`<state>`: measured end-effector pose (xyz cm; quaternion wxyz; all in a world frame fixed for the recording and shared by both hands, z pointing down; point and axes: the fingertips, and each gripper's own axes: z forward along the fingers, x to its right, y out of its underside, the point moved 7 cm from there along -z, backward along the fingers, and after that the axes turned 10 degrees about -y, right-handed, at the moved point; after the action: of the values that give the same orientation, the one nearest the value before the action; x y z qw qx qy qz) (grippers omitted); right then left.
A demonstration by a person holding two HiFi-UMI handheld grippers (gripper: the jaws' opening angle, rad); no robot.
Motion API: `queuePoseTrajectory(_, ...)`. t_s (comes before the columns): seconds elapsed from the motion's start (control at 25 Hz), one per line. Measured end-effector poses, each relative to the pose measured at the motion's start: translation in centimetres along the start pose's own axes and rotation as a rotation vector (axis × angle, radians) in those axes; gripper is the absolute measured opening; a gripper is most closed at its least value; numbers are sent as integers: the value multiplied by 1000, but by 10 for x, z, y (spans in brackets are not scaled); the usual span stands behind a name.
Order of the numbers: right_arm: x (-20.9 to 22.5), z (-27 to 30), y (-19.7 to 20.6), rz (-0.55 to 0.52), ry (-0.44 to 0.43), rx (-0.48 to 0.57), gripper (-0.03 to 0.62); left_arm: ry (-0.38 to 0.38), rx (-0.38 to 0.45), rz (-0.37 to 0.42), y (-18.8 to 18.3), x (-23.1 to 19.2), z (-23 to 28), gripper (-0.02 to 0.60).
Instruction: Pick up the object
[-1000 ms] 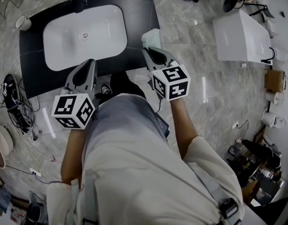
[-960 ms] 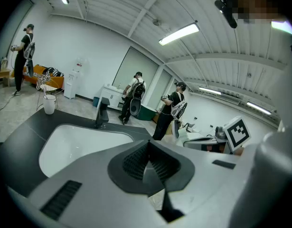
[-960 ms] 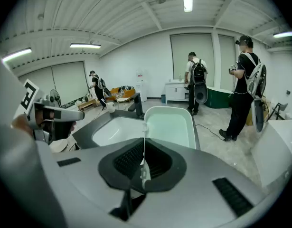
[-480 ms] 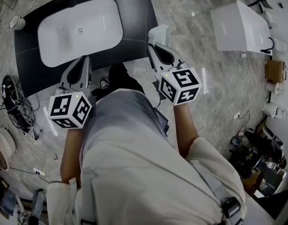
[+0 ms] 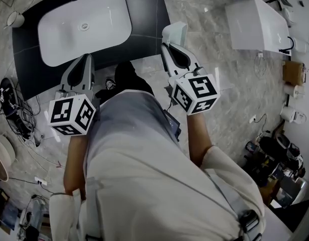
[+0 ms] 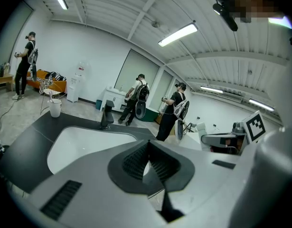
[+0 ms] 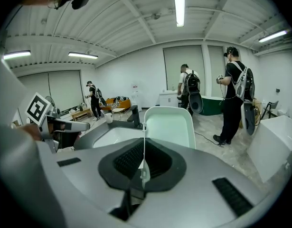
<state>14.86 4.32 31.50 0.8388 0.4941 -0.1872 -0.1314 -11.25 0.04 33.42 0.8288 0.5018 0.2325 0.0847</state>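
My right gripper [image 5: 170, 46] is shut on the thin rim of a white, pale-green-tinted shallow tray [image 5: 175, 33]. It holds the tray in the air just off the right edge of the black counter [image 5: 150, 14]. In the right gripper view the tray [image 7: 170, 125] stands upright beyond the closed right gripper [image 7: 144, 164], its edge pinched between the pads. My left gripper [image 5: 87, 60] hovers over the counter's front edge near the white sink basin [image 5: 84, 23]. In its own view the left gripper [image 6: 148, 145] has its tips together and holds nothing.
A black faucet [image 6: 106, 115] and a white cup [image 6: 55, 107] stand on the counter behind the basin. A white cabinet [image 5: 255, 26] is on the floor to the right. Cables [image 5: 16, 117] lie at the left. Several people [image 7: 233, 96] stand further off.
My right gripper has lifted the tray a little higher and further from the counter. The left gripper has stayed about where it was.
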Motion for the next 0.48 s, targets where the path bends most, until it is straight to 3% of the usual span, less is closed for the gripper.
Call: queuePoseTrajectory(0.48, 1, -9, 1, 29, 18, 4, 15, -6, -17, 41, 4, -3, -5, 6)
